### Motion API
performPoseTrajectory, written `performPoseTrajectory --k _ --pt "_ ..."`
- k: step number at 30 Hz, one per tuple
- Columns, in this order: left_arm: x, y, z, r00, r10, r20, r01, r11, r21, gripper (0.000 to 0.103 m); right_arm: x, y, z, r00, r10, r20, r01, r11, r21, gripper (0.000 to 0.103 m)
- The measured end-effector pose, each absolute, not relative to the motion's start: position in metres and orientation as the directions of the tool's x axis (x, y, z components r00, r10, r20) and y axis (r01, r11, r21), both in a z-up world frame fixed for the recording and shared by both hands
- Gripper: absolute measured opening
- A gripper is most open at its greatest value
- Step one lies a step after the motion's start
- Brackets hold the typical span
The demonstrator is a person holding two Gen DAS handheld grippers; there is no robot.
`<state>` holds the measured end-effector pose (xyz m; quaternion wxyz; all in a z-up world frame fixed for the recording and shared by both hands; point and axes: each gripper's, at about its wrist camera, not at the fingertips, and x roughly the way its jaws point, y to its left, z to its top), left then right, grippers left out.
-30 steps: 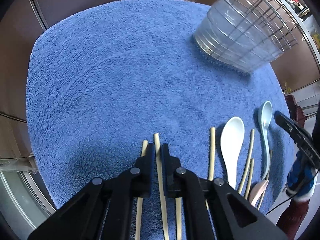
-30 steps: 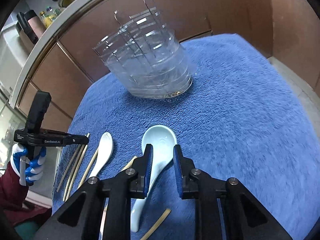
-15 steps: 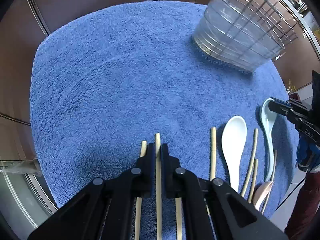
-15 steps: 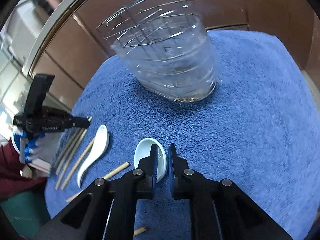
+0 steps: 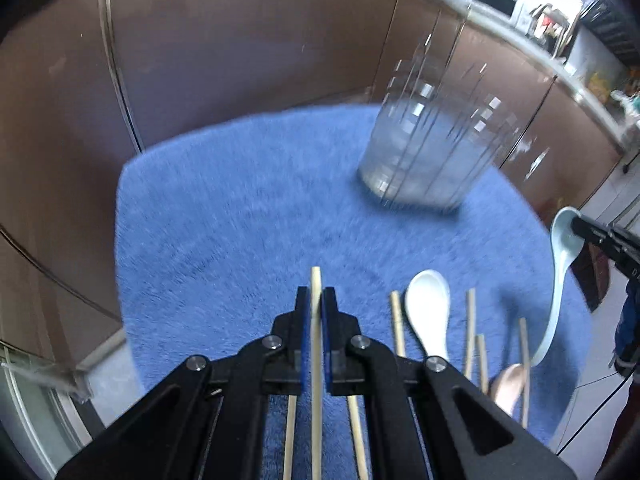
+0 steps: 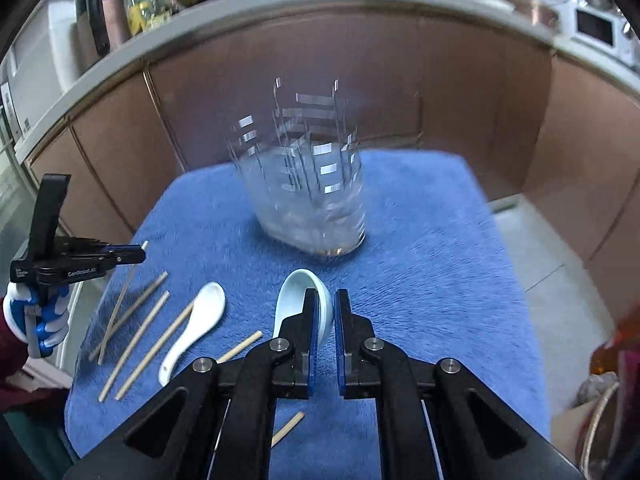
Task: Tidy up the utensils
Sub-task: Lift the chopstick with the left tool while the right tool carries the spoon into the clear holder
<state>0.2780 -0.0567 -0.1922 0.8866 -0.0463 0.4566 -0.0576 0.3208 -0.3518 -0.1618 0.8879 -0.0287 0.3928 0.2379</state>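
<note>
My left gripper [image 5: 316,300] is shut on a wooden chopstick [image 5: 316,344] and holds it above the blue towel [image 5: 240,208]; it shows from the side in the right wrist view [image 6: 136,255]. My right gripper [image 6: 326,304] is shut on a pale blue spoon [image 6: 298,300] by the bowl rim, lifted off the towel; the spoon hangs from it in the left wrist view [image 5: 562,264]. A clear utensil holder with a wire rack [image 5: 428,160] stands at the back of the towel [image 6: 312,200].
A white spoon [image 5: 430,316] [image 6: 196,322], several loose chopsticks [image 6: 140,332] and a pink spoon [image 5: 508,384] lie on the towel. Brown cabinet fronts [image 5: 220,60] surround the table. The floor [image 6: 560,280] lies to the right.
Both grippers have risen and tilted up. The right gripper closed on the pale blue spoon and lifted it. The left lifted its chopstick off the towel.
</note>
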Motion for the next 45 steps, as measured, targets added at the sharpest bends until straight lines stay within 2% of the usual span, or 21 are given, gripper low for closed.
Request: performPoseTrajectory --k 6,9,13,15,21,24,33,39,42,43,44,45 --pt "0.257 -0.049 -0.135 0.685 -0.184 -0.705 0.098 0.982 -0.162 0.004 0.282 -0.356 -0.119 0.676 0.367 -0.639 -0.371 0.919 0.135 0.007" --pt "0.262 -0.050 -0.097 0.747 -0.225 -0.626 0.127 0.972 -0.198 0.004 0.277 -0.356 -0.093 0.721 0.353 -0.596 -0.346 0.929 0.132 0.007" --pt "0.284 -0.054 -0.033 0.836 -0.290 -0.466 0.174 0.945 -0.277 0.004 0.279 -0.347 -0.050 0.794 0.326 -0.512 -0.317 0.942 0.108 0.007" --pt "0.298 -0.062 -0.001 0.892 -0.289 -0.348 0.184 0.934 -0.305 0.004 0.287 -0.334 -0.031 0.845 0.280 -0.455 -0.282 0.957 0.065 0.007" --pt "0.350 -0.084 0.018 0.964 -0.214 -0.155 0.151 0.927 -0.344 0.004 0.326 -0.307 -0.019 0.937 0.120 -0.329 -0.146 0.988 -0.057 0.007" --pt "0.374 -0.093 0.004 0.976 -0.171 -0.133 0.116 0.931 -0.346 0.004 0.350 -0.297 -0.029 0.958 0.041 -0.285 -0.081 0.988 -0.130 0.007" --pt "0.428 -0.117 -0.064 0.990 -0.063 -0.130 0.023 0.959 -0.283 0.005 0.397 -0.288 -0.084 0.964 -0.106 -0.243 0.051 0.973 -0.224 0.007" --pt "0.430 -0.122 -0.101 0.991 -0.028 -0.128 -0.006 0.967 -0.257 0.005 0.402 -0.273 -0.119 0.959 -0.127 -0.253 0.053 0.958 -0.280 0.007" --pt "0.427 -0.121 -0.107 0.991 -0.033 -0.132 -0.002 0.967 -0.255 0.006 0.398 -0.271 -0.129 0.956 -0.100 -0.275 0.025 0.964 -0.265 0.008" --pt "0.426 -0.121 -0.108 0.990 -0.036 -0.137 0.000 0.967 -0.254 0.008 0.398 -0.271 -0.130 0.954 -0.090 -0.285 0.015 0.966 -0.257 0.009" --pt "0.425 -0.120 -0.109 0.988 -0.044 -0.145 0.005 0.967 -0.255 0.010 0.397 -0.272 -0.132 0.951 -0.077 -0.300 0.002 0.970 -0.242 0.015" --pt "0.423 -0.119 -0.110 0.987 -0.054 -0.153 0.013 0.967 -0.255 0.016 0.397 -0.273 -0.131 0.949 -0.067 -0.307 -0.007 0.972 -0.234 0.022"
